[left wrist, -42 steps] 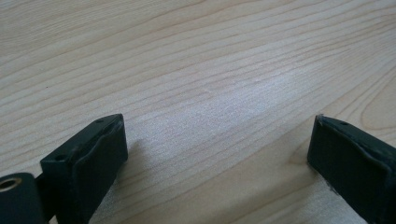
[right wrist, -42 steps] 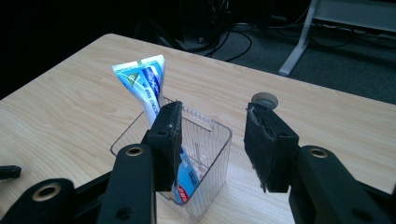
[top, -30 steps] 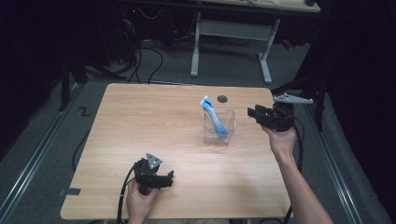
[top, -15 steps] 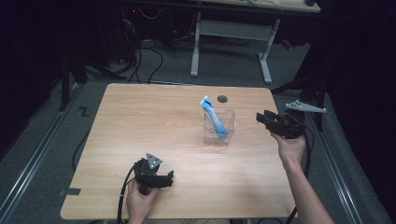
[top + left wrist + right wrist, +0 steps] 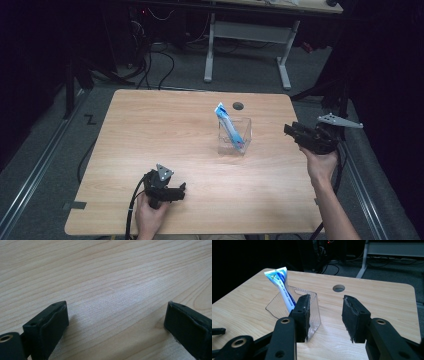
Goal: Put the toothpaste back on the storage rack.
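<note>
High view first: a clear plastic box (image 5: 235, 137) stands on the wooden table (image 5: 150, 130), right of centre, with a blue-and-white toothpaste tube (image 5: 229, 126) leaning in it, its crimped end sticking up and tilted to the left. The right gripper (image 5: 290, 130) is held off the table's right edge, jaws pointing left toward the box but well apart from it, with nothing between them. The left gripper (image 5: 181, 190) rests near the front edge, well apart from the box, its jaws pointing right. Left gripper view: the two black fingers (image 5: 50, 325) stand wide apart low over bare wood grain, holding nothing. Right gripper view: the fingers (image 5: 303, 312) are partly open and empty; the box (image 5: 313, 312) sits beyond them on the table, its near corner showing behind the left finger, and the tube (image 5: 282, 287) rises out of it up and to the left, clear of both pads. A round cable hole (image 5: 338, 288) lies farther back.
</note>
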`<state>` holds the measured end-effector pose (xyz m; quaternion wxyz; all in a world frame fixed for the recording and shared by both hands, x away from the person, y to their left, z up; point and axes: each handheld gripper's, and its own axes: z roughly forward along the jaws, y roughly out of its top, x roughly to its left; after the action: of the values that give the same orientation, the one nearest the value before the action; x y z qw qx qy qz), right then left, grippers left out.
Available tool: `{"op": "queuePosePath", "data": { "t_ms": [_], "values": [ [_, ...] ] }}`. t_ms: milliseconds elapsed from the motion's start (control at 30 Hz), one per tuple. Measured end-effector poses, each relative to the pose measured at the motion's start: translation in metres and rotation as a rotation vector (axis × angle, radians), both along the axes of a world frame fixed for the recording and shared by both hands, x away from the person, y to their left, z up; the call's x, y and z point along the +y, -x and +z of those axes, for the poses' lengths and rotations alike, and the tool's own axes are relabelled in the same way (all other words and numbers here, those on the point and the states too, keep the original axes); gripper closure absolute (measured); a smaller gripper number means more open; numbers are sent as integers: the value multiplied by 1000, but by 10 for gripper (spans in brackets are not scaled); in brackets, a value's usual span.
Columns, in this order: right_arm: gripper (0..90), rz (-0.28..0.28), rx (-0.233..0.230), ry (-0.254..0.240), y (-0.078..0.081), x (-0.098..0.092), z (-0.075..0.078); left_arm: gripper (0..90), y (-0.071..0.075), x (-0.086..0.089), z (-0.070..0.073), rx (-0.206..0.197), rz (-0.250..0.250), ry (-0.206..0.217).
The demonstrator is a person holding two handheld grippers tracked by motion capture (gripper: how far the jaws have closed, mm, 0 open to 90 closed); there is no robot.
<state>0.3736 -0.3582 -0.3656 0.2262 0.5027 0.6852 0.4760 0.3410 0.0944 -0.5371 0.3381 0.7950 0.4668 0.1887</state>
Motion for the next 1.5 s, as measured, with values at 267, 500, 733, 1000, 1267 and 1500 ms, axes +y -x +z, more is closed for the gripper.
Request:
{"op": "queuePosePath", "data": {
  "t_ms": [267, 500, 733, 1000, 1267, 1500],
  "values": [
    [583, -11, -7, -1, 9, -7, -5, 57, 1, 0, 0, -1, -7, 0],
    [584, -21, -11, -16, 17, -14, -11, 58, 1, 0, 0, -1, -6, 0],
    [587, -39, -22, -30, 26, -21, -14, 58, 1, 0, 0, -2, -5, 0],
    [591, -43, -18, -37, 33, -23, -22, 59, 1, 0, 0, -2, -5, 1],
    [592, -40, -4, -52, 38, -23, -32, 58, 1, 0, 0, -2, -5, 0],
    [592, -38, 1, -59, 41, -22, -39, 59, 1, 0, 0, -2, -4, 1]
  ]
}}
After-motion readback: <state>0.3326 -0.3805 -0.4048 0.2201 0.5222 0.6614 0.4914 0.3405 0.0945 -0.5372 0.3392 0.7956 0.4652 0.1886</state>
